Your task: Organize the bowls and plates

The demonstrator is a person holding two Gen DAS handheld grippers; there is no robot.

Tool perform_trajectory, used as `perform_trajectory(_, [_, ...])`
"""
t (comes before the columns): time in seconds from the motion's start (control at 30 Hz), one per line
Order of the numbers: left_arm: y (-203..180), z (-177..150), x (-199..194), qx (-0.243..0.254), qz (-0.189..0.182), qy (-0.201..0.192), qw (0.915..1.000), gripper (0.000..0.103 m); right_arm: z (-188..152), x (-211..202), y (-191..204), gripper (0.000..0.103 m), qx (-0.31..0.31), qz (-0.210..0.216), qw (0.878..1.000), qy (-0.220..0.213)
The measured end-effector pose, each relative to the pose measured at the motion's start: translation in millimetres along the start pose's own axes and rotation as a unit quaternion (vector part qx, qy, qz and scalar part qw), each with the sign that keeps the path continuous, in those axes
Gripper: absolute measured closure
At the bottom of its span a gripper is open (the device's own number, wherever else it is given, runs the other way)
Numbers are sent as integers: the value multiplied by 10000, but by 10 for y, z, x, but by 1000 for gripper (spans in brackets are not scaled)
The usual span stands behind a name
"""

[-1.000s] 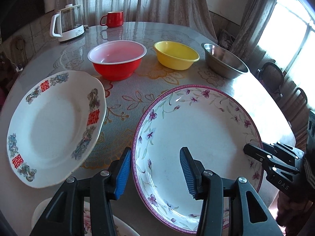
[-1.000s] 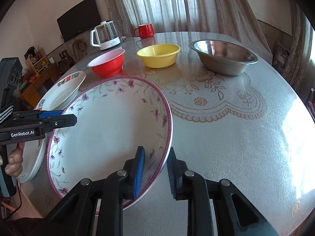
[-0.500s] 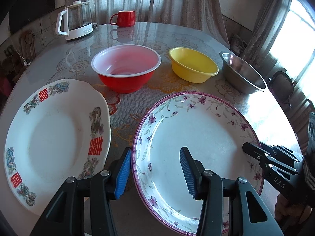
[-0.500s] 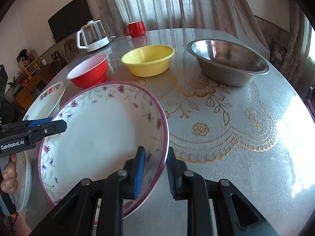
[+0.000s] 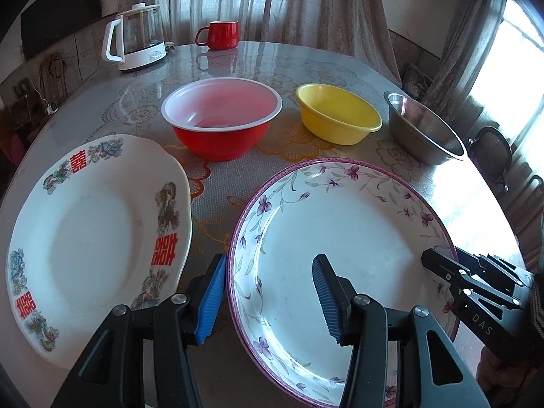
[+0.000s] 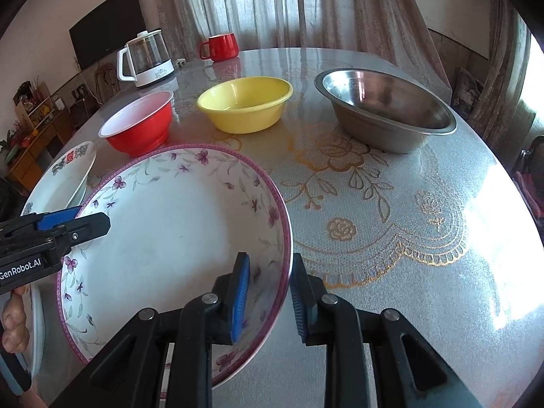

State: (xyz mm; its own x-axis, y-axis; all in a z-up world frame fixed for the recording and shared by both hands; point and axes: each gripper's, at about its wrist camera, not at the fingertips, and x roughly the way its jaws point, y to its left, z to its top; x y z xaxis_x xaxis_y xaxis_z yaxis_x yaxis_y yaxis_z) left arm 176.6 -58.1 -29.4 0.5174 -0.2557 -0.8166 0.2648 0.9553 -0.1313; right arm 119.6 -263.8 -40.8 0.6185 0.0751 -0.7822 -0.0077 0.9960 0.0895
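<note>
Left gripper (image 5: 270, 297): black plastic arms with triangular cut-outs, round silver screws at the joints, ribbed blue pads (image 5: 212, 301) on the fingers; its side reads "GenRobot.AI" in white in the right wrist view; bare fingers (image 6: 13, 323) show beneath it. Right gripper (image 6: 268, 297): same black frame, silver screws, blue ribbed pads (image 6: 240, 297); white letters "DAS" along its side.
</note>
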Motion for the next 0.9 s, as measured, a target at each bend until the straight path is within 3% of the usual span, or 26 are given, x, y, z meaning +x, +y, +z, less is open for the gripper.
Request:
perform_trajectory(0.2, [-16,-82,-76,45,14,-13,10000,50,-72,-15,9,69,153,135,9998,46])
perform_trajectory(0.37, [-86,-151,-76,254,137,4,9996,49,-130,-41,65,65,85,94,9999,18])
perform_trajectory(0.5, [-44,-180,-106,105,7,-3,9999,49,-141,-44,146,59,16,-47,9999,109])
perform_trajectory(0.9, [-63,-254,-161,-49,-40,-118,9999,44,-209,-93,189,64,55,-313,9995,88])
